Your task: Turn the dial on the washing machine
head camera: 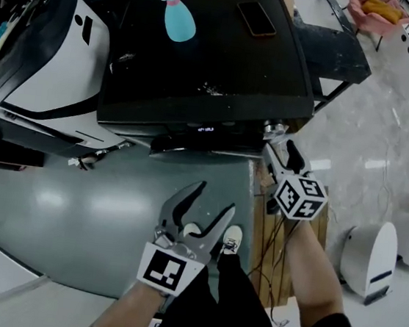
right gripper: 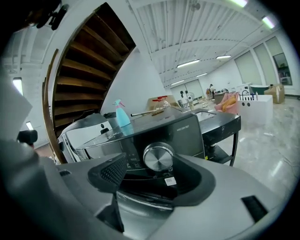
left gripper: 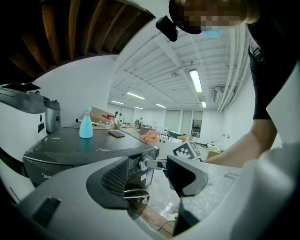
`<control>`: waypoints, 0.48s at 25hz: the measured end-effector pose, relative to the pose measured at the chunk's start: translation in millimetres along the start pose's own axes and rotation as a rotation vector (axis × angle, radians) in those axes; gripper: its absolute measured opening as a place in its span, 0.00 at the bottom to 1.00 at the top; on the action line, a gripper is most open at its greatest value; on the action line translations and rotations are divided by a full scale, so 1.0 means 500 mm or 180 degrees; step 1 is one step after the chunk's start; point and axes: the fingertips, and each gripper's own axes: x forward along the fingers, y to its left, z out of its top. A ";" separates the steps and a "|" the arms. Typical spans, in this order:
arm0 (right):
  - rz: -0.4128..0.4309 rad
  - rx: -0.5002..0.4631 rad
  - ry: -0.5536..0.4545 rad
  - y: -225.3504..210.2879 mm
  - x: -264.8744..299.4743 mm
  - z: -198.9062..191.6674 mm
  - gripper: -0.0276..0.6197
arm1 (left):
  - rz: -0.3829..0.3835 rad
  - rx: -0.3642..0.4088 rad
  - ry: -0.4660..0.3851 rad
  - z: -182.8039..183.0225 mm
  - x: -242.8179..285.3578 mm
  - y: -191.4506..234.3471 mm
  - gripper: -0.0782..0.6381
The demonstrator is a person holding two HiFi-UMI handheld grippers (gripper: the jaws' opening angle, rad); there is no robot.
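Your right tool [right gripper: 157, 180], jaws open, faces the dial [right gripper: 158, 157] straight ahead, centred on their gap; the left tool [head camera: 215, 197], also open, sits farther off.

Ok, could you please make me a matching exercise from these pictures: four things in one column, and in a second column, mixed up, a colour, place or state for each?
Things:
1. spray bottle
2. phone
3. dial
4. left gripper

Descriptions:
a. open, nothing between its jaws
b. silver and round, on the front of the washing machine
c. turquoise, standing on the machine's top
d. dark, lying flat on the machine's top

Pairs: 1-c, 2-d, 3-b, 4-a
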 end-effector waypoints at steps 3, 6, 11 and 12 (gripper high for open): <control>-0.0023 0.0159 0.0010 -0.013 0.026 -0.011 0.52 | -0.0018 -0.0016 0.0016 -0.015 0.011 0.008 0.44; -0.0081 0.0296 0.0009 -0.029 0.048 -0.021 0.52 | -0.0047 -0.0039 0.0032 -0.029 0.023 0.014 0.44; -0.0129 0.0529 -0.0019 -0.049 0.075 -0.033 0.52 | -0.0071 -0.0074 0.0049 -0.050 0.036 0.025 0.44; -0.0120 0.0548 -0.0030 -0.049 0.080 -0.032 0.52 | -0.0071 -0.0077 0.0052 -0.054 0.039 0.028 0.44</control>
